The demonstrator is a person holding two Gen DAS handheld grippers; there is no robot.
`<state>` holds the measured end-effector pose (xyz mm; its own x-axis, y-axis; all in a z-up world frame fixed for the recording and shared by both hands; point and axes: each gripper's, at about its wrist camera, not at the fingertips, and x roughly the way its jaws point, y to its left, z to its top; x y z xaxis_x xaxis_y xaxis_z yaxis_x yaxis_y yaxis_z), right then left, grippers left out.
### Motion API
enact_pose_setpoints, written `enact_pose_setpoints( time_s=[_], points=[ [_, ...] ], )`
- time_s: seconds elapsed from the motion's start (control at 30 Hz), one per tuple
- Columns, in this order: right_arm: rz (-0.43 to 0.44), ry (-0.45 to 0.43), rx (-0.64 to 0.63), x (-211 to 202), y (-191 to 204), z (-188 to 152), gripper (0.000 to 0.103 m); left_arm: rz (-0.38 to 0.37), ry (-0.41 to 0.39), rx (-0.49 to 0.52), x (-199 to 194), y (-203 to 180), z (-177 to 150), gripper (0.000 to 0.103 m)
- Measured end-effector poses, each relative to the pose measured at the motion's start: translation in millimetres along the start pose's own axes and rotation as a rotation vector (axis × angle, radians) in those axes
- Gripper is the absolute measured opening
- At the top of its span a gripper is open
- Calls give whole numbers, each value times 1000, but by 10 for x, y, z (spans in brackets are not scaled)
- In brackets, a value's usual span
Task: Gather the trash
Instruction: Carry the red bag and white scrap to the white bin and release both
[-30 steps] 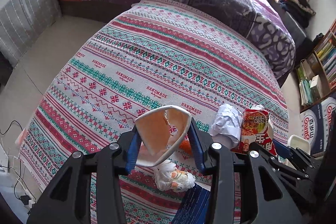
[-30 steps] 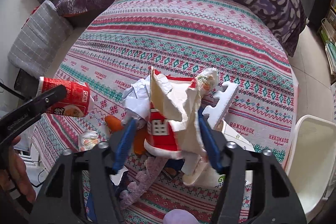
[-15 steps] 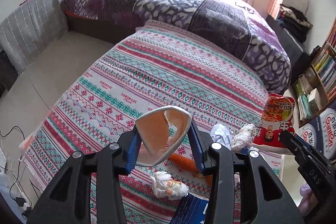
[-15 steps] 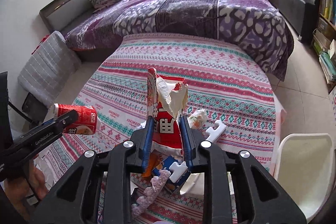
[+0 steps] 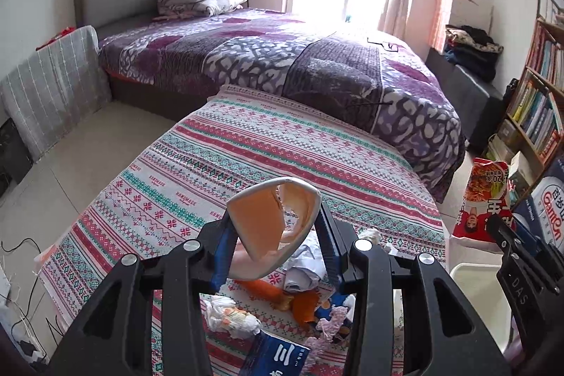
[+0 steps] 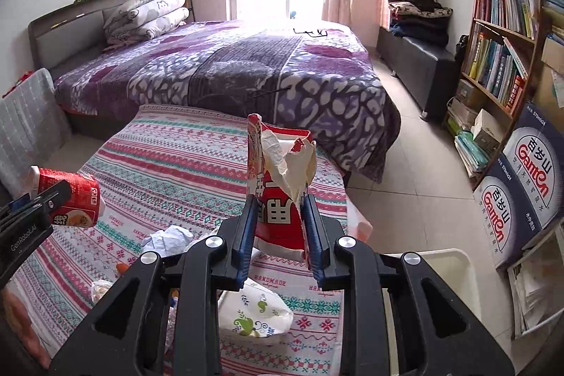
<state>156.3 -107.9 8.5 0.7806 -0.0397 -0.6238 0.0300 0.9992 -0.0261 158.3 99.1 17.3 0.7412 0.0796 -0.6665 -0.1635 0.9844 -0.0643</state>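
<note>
A bedroom: a purple-quilted bed (image 5: 317,66) stands behind a low surface draped in a striped patterned cloth (image 5: 246,157), with a bookshelf (image 6: 504,34) at the right wall. The left gripper (image 5: 273,228), raised above the cloth, pinches a crushed paper cup (image 5: 271,217), cream inside and red-printed outside, its jaws partly closed against the cup's sides. The right gripper (image 6: 280,224) clamps a torn red snack packet (image 6: 282,178) upright, jaws nearly together after closing on it. Beneath them on the cloth lie remaining scraps: crumpled white paper (image 5: 303,273), an orange peel piece (image 5: 303,305), a knotted plastic wrapper (image 5: 229,319) and a floral paper tissue pack (image 6: 253,309). A white bin (image 6: 454,270) rim sits at the cloth's right edge.
</note>
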Motion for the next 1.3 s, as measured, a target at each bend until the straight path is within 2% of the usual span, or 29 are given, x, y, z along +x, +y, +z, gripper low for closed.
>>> enact_pose_setpoints(
  time_s=[0.73, 1.3],
  points=[
    [-136, 74, 152, -109, -974, -203, 29, -126, 3, 137, -107, -987, -338, 43],
    [-250, 113, 260, -169, -1753, -365, 33, -246, 64, 214, -45, -1706, -618, 43]
  ],
)
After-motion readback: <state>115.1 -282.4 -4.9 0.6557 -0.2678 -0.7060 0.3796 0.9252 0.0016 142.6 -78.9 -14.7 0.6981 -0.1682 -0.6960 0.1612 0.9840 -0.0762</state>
